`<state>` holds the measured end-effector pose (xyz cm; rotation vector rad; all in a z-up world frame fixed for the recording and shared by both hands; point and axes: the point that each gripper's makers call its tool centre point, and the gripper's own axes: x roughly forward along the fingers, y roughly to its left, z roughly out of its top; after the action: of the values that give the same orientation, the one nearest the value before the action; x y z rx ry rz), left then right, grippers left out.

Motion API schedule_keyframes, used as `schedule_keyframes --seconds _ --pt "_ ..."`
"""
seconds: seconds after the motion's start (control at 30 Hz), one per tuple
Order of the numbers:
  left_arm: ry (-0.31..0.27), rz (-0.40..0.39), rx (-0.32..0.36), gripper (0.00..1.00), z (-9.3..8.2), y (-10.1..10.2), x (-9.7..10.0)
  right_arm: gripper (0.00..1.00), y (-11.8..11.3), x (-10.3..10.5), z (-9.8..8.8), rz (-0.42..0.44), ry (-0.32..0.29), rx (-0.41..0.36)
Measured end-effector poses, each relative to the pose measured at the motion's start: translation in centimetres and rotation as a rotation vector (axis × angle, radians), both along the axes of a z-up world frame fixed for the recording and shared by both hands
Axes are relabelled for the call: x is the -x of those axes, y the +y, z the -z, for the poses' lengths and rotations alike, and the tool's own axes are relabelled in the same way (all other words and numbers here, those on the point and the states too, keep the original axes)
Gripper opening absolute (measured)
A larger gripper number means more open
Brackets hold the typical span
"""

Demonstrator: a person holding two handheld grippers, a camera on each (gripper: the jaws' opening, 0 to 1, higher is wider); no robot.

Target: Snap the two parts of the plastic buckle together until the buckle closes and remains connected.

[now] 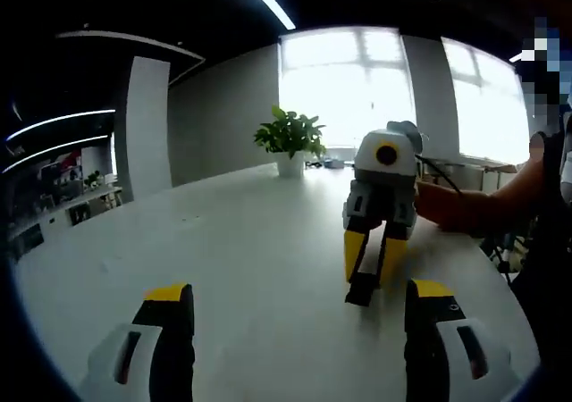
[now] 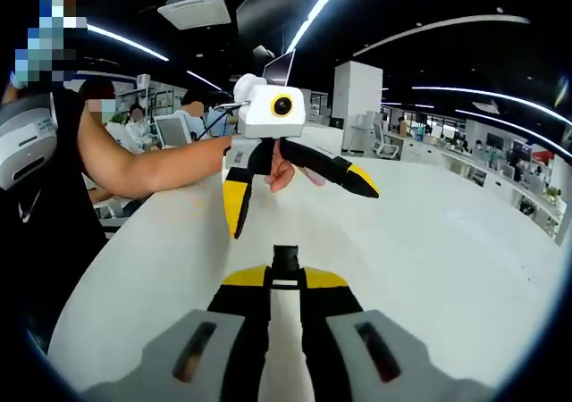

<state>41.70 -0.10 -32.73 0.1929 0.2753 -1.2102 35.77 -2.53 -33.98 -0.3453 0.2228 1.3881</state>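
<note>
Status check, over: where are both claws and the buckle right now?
Left claw open, empty, above the white table. Right claw shut on a black buckle piece. Other buckle half not seen. Potted plant far back, nothing blocking.

Each handheld tool has a white-and-grey moulded body with slotted grey shoulders, black jaw arms and yellow tips. The left tool (image 2: 299, 201) carries a white housing on top, with a black cable trailing back from it. The right tool (image 1: 374, 261) has the same grey body, yellow jaw sections and black ends. The person wears a dark sleeveless top (image 2: 40, 214).
</note>
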Motion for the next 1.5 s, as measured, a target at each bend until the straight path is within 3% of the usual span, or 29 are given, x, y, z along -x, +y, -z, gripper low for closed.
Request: schedule_keyframes --seconds 0.33,0.57,0.9,0.97,1.07,1.17,1.43,1.5 --pt "-0.055 -0.062 -0.031 1.0 -0.5 0.1 -1.2 0.1 0.0 -1.8 0.3 0.07 -0.039 0.015" --pt "-0.024 -0.143 -0.038 1.0 -0.7 1.0 -2.3 0.1 -0.6 -3.6 -0.3 0.169 -0.093 -0.001" --pt "-0.049 -0.174 -0.087 1.0 -0.1 1.1 -2.4 0.09 -1.5 -5.1 -0.6 0.265 -0.087 -0.007" --pt "-0.03 -0.191 -0.08 1.0 -0.1 1.2 -2.5 0.09 -1.7 -5.4 -0.6 0.281 -0.092 -0.006" --pt "-0.019 -0.197 -0.084 0.93 -0.1 1.3 -2.4 0.1 -1.9 -5.8 -0.6 0.303 -0.094 -0.006" --pt "-0.011 -0.231 -0.031 0.99 -0.9 1.2 -2.9 0.1 -2.2 -6.3 -0.6 0.327 -0.095 -0.005" --pt "-0.048 -0.299 -0.073 0.99 -0.5 2.0 -3.8 0.1 -3.2 -7.9 -1.0 0.422 -0.11 -0.016" --pt "-0.047 -0.303 -0.057 0.99 -0.8 1.9 -3.9 0.1 -3.4 -8.1 -1.1 0.439 -0.112 -0.016"
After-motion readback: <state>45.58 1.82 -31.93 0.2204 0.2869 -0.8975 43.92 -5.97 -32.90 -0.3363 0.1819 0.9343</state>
